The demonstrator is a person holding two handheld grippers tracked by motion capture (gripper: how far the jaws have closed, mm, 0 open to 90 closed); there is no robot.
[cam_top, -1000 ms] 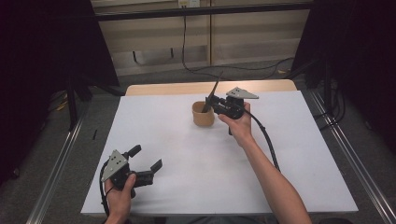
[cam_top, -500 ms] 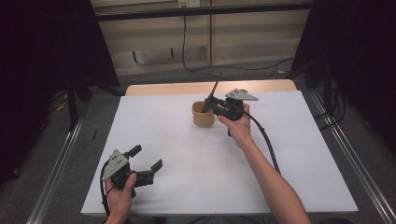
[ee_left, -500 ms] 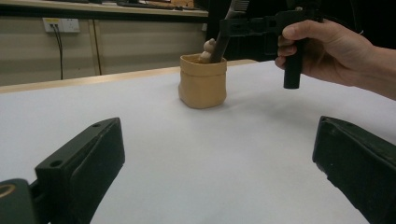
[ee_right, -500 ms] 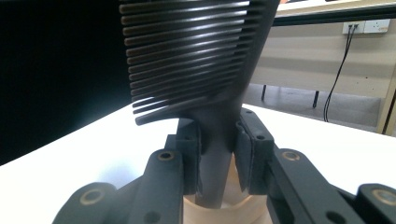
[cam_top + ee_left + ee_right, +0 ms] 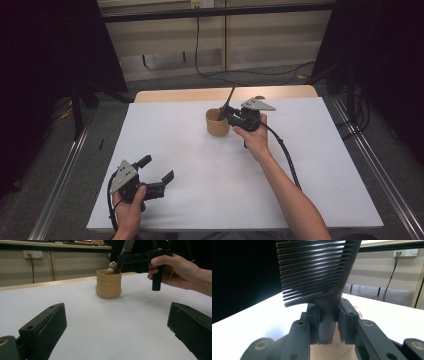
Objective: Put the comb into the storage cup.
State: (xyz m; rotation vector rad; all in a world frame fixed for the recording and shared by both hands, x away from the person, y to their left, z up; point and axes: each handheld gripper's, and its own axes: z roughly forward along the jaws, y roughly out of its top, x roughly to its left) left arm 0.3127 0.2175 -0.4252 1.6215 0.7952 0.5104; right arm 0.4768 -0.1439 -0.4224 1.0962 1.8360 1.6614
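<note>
Nearest the person, the left gripper [image 5: 159, 177] sat close to the front left corner of the tabletop [image 5: 190, 165], held low in the left hand [image 5: 129, 212]. Its jaws stood well apart with nothing between them, and in the left gripper view they framed bare white surface.

Farther back, near the middle of the far edge, stood a small tan cup [image 5: 217, 123]. Seen from the left gripper view, the cup [image 5: 108, 283] was upright with soft, slightly slumped walls, and a pale rounded thing [image 5: 111, 267] poked above its rim; what that thing was could not be told.

Just beside the cup, on its right, the right hand [image 5: 255, 140] held the right gripper [image 5: 226, 114] level, pointing at the cup. Its jaws were clamped on the handle of a dark comb [image 5: 227, 100]. In the right gripper view the pads [image 5: 343, 322] pressed both sides of the comb [image 5: 317, 272], whose teeth rose above the jaws. The lower end of the comb reached down into the cup's mouth, the comb leaning slightly from upright.
</note>
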